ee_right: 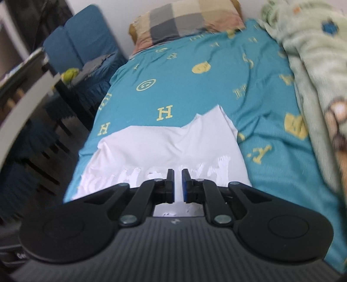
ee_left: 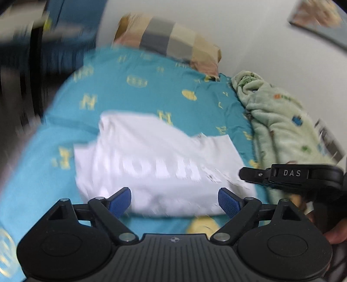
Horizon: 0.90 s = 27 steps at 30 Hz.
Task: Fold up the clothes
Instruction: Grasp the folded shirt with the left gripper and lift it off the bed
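left wrist view, left tongs (ee_left: 174,200) spread wide above white shirt (ee_left: 156,164), right tongs (ee_right: 177,184) nearly closed, empty

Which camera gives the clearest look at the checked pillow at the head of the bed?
The right wrist view: the pillow sits sharp enough there to make out its grey, beige and pink squares. In the left wrist view the pillow is also in sight, but motion blur smears it.

Your white garment (ee_right: 164,149) lies partly folded, flat on teal bed sheet (ee_right: 195,86), near foot end. Bright white lettering runs across near half. Far edge uneven, right corner peaked.
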Each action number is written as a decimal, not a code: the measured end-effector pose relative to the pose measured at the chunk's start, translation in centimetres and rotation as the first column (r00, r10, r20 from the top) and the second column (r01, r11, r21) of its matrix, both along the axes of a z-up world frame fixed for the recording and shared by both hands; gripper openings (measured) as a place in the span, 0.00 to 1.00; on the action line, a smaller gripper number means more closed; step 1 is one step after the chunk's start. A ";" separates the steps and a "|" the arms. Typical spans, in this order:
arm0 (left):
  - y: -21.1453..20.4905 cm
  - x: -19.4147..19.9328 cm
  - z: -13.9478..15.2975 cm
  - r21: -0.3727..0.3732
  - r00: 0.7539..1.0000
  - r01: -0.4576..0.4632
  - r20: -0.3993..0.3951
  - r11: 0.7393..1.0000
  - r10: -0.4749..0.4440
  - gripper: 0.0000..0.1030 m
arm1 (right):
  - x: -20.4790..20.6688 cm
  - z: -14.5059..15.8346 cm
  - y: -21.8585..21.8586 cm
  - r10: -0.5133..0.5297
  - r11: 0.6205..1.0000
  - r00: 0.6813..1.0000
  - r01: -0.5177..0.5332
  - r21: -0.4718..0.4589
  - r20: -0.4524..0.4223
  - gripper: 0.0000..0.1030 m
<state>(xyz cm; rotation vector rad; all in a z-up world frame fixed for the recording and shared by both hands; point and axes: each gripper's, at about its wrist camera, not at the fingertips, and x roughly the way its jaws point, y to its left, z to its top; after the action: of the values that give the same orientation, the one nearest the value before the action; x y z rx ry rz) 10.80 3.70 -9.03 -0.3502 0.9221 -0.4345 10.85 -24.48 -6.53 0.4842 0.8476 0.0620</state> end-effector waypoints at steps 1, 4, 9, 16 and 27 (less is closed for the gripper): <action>0.7 0.3 -0.6 -0.059 0.999 -0.018 -0.048 0.998 0.015 0.87 | -0.1 -0.1 -0.4 -0.016 0.999 1.000 0.017 0.034 -0.006 0.43; 2.9 1.4 -3.3 -0.241 0.974 -0.121 -0.218 0.963 0.067 0.87 | -0.4 -0.6 -1.6 -0.065 0.986 0.997 0.069 0.149 -0.030 0.75; 5.3 3.0 -8.4 -0.395 0.892 -0.304 -0.437 0.867 0.114 0.86 | -0.9 -3.3 -3.0 -0.118 0.890 0.980 0.176 0.421 -0.160 0.75; 6.3 4.6 -10.9 -0.453 0.860 -0.437 -0.462 0.777 0.214 0.65 | -0.8 -7.2 -2.3 -0.098 0.770 0.945 0.271 0.578 -0.313 0.75; 6.4 4.5 -8.2 -0.493 0.918 -0.377 -0.313 0.784 0.245 0.20 | 0.5 -10.1 -3.1 -0.205 0.682 0.914 0.390 0.618 -0.350 0.66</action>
<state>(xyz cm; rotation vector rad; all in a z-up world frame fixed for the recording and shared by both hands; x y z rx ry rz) 15.35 10.09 -17.23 -1.0892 0.9330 -0.3432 11.36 -27.54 -16.66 1.3576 0.9757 0.0017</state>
